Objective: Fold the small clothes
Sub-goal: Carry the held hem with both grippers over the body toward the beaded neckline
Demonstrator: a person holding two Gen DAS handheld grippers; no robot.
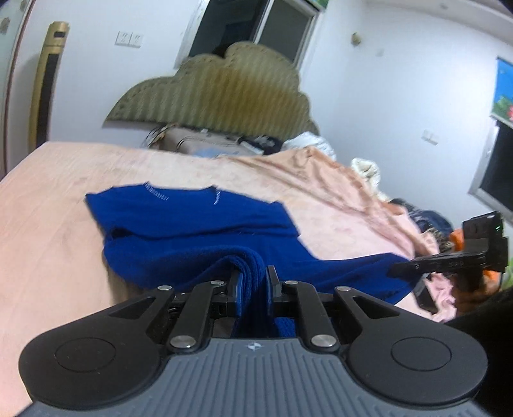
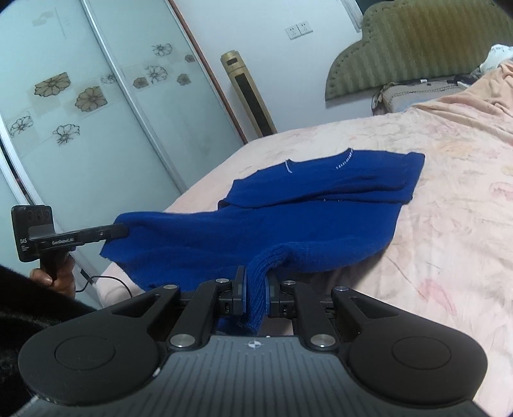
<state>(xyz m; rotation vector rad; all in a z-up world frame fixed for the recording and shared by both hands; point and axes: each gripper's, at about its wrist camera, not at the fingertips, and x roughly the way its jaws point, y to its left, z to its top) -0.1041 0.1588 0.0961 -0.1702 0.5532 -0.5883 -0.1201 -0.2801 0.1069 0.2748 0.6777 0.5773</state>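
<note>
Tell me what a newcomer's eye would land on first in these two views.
The blue garment stands out first, spread across the pink bedsheet with its near edge lifted. The right gripper and the left gripper each pinch a fold of that near edge. Behind, an olive padded headboard rises against the white wall.

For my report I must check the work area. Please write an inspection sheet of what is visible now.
Surface: bed, pink sheet, wrinkled.
Job's things: blue garment, near edge raised, far part lying on the bed.
Clutter: clothes pile at the bed's side; pillow by the headboard.
Grippers: left gripper and right gripper, both shut on the garment's edge.
Cables: thin black cable below the left gripper.
Surroundings: flowered sliding doors, tower fan, wall sockets, window.
</note>
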